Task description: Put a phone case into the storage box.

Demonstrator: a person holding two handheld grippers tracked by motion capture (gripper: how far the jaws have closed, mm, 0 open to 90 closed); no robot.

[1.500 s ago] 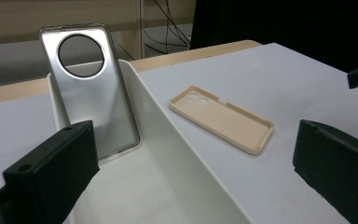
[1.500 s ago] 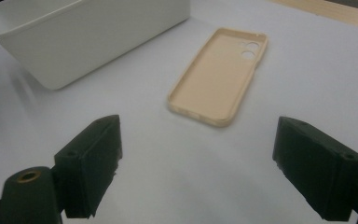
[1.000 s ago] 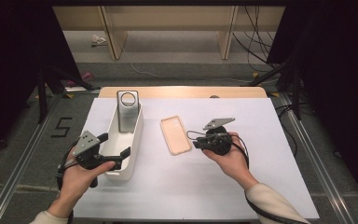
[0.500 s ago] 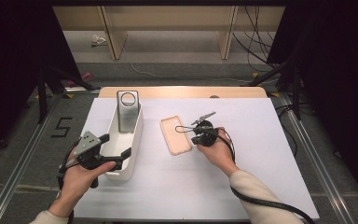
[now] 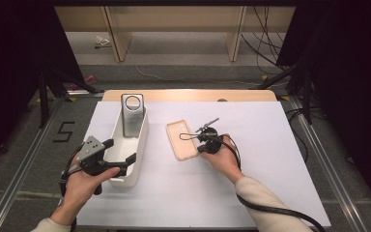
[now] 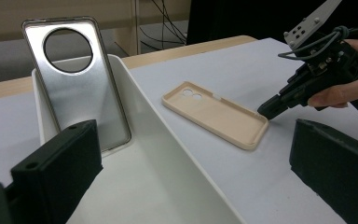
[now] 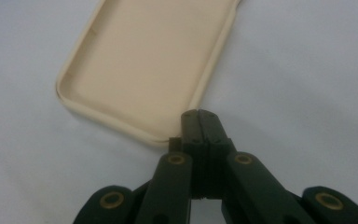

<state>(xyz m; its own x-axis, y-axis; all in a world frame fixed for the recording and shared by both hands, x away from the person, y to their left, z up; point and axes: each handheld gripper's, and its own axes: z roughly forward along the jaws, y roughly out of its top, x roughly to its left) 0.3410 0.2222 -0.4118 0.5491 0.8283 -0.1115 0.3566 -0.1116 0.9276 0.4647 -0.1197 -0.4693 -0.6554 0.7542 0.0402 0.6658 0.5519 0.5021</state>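
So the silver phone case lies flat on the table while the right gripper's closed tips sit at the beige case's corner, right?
Not quite: the silver phone case stands upright, leaning inside the white bin, as the left gripper view shows. The right gripper, closed, is at the beige case corner.

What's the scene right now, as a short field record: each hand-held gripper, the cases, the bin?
left hand-held gripper: jaws open, straddling the near end of the white bin
right hand-held gripper: jaws shut together, tips at the near right corner of the beige phone case; no grip on it visible
beige phone case: flat on the table, open side up
silver phone case: upright in the far end of the bin, leaning on its end wall
white bin: left of the beige case
table: white sheet
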